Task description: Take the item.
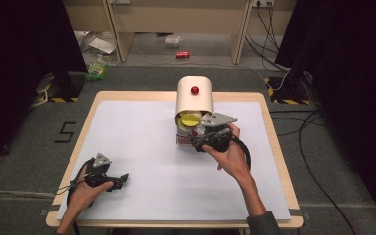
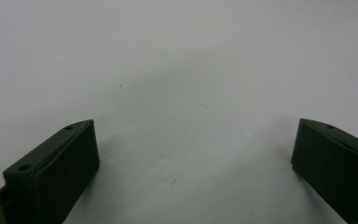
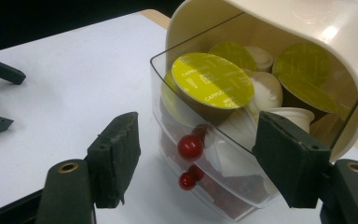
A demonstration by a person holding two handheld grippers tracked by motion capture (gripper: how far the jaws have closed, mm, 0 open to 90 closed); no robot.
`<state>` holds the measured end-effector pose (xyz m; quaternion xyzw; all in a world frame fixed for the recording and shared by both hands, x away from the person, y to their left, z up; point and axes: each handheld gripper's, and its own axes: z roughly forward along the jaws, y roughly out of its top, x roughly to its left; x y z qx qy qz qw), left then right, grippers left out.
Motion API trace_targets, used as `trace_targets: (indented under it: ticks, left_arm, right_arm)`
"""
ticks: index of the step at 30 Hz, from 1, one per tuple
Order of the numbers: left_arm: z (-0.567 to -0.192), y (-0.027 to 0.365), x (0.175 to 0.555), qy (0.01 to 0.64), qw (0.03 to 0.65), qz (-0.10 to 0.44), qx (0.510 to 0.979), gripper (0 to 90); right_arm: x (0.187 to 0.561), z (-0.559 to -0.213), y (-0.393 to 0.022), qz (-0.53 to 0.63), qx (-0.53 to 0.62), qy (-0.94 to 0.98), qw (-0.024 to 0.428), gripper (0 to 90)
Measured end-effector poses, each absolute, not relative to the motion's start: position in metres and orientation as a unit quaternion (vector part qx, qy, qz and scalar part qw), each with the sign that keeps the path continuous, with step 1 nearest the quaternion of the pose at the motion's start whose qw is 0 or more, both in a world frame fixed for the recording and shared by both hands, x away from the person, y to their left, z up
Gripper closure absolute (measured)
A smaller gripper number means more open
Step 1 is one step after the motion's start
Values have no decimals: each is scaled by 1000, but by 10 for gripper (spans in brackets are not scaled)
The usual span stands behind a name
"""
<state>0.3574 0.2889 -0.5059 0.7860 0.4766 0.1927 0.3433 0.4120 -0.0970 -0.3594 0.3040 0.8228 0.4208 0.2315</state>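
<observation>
A cream capsule dispenser (image 1: 194,95) with a red knob on its hood (image 1: 195,90) stands at the table's far middle. Its clear top drawer (image 3: 168,88) is tipped open and holds several yellow-green-lidded capsules (image 3: 213,80) and white ones. Two red knobs (image 3: 189,147) sit on the drawer fronts. My right gripper (image 1: 203,139) (image 3: 198,135) is open, its jaws either side of the knobs and the drawer front, with the pads not pressing on anything. My left gripper (image 1: 122,180) (image 2: 196,140) lies low at the near left, open over bare white surface.
The white sheet (image 1: 142,147) covers the wooden table (image 1: 274,142). On the floor beyond lie a red can (image 1: 182,55), a green packet (image 1: 97,68) and cables (image 1: 313,122) at the right. My left gripper's jaws (image 3: 0,72) appear far left in the right gripper view.
</observation>
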Motion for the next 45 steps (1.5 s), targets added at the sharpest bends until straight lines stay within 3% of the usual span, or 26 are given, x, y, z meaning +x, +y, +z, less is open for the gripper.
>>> trace_targets:
  ticks: [45]
  left_arm:
    - [-506, 289, 357, 476, 343, 194, 786, 0]
  right_arm:
    - [368, -367, -95, 398, 282, 834, 259, 365]
